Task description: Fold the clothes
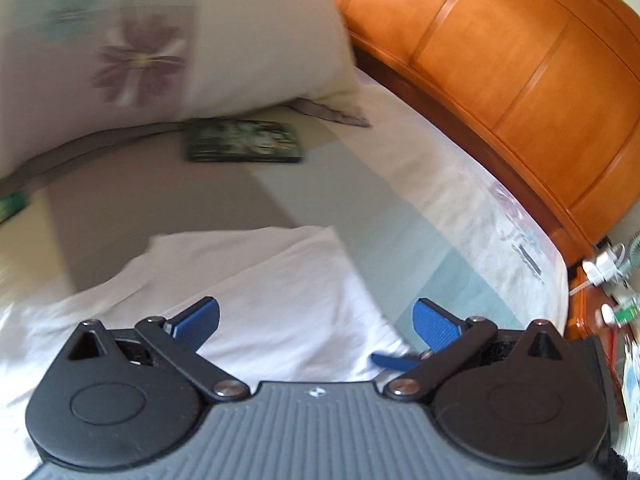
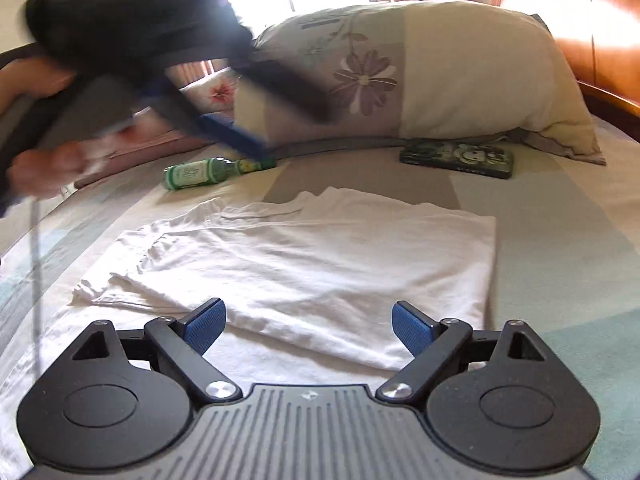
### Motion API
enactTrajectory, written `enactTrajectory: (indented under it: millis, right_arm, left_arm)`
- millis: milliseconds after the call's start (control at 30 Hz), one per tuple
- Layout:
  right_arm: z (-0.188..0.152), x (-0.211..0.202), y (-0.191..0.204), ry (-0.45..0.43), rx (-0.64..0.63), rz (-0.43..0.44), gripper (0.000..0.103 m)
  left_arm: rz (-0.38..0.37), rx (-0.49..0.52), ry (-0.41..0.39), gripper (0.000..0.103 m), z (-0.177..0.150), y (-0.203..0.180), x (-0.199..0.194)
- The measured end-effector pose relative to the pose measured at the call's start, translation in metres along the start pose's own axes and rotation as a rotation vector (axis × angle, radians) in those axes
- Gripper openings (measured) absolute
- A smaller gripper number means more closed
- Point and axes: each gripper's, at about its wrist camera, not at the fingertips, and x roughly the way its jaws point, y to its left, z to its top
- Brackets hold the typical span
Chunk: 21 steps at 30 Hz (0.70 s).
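A white T-shirt (image 2: 304,264), partly folded with one sleeve tucked over its body, lies flat on the bedspread (image 2: 560,264) in the middle of the bed. The right gripper (image 2: 308,326) hangs above the shirt's near hem at 6 o'clock, its blue-padded jaws spread wide with nothing between them. In the right wrist view the left gripper (image 2: 224,132) shows as a dark blur at 10 o'clock, above the bed and clear of the shirt, with a hand (image 2: 44,172) gripping its handle; from its own camera the left gripper (image 1: 316,322) also stands wide and empty over the shirt's (image 1: 256,292) corner. A green bottle (image 2: 200,172) lies on its side at 11 o'clock beyond the shirt, and a dark printed case (image 2: 458,158) rests at 1 o'clock beside the flowered pillow (image 2: 440,72). The orange wooden headboard (image 1: 500,52) curves behind.
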Motion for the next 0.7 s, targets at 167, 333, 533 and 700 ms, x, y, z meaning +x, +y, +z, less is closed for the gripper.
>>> enactTrajectory:
  millis: [167, 333, 533, 700]
  right_arm:
    - [-0.002, 0.002, -0.008, 0.007, 0.052, -0.021, 0.093]
    - [-0.002, 0.003, -0.005, 0.000, 0.059, -0.031, 0.093]
    - [-0.005, 0.013, 0.000, 0.035, 0.023, -0.059, 0.093]
    - [-0.010, 0.020, 0.007, 0.069, -0.041, -0.106, 0.094]
  left_arm:
    - [0.097, -0.167, -0.016, 0.102, -0.043, 0.057, 0.002]
    - [0.108, -0.382, -0.019, 0.102, -0.084, 0.107, 0.018]
    - [0.120, -0.441, -0.094, 0.102, -0.116, 0.124, -0.007]
    - [0.151, -0.434, -0.165, 0.102, -0.098, 0.126, -0.018]
